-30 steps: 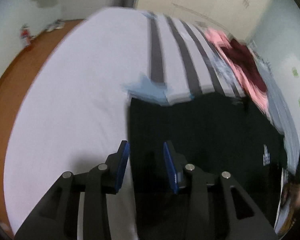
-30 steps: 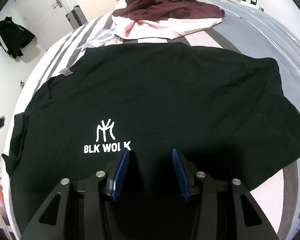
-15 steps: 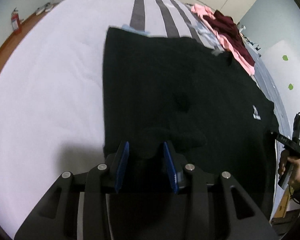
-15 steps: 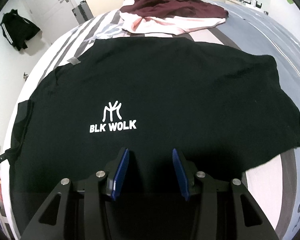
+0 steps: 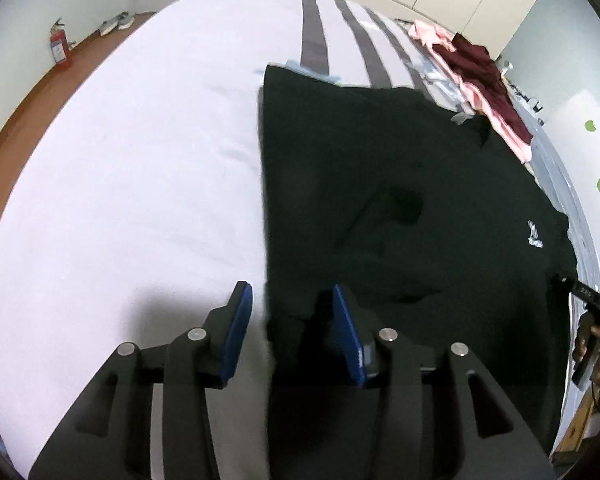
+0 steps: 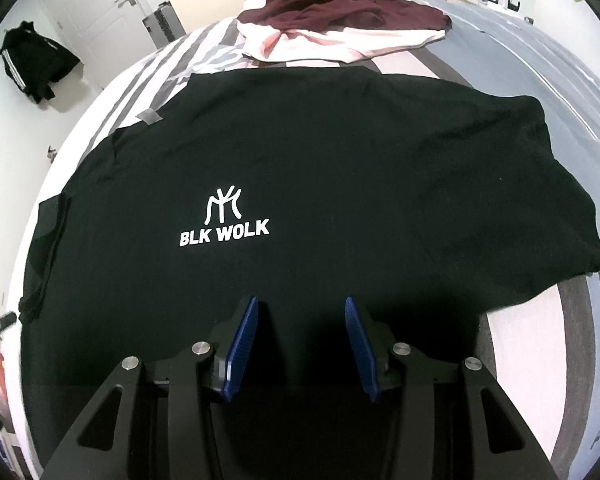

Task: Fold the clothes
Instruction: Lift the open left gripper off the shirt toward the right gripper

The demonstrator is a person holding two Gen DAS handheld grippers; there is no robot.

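Left wrist view: the left gripper (image 5: 290,320) hangs over the side edge of the black T-shirt (image 5: 400,208), which lies flat on the bed (image 5: 140,180). Its jaws are opening, the hem between them but unpinched. Risk: they close on the sheet too.

Right wrist view: the right gripper (image 6: 302,346) hovers over the shirt, jaws parted, holding nothing. A one-layer pinch could drag the shirt askew.
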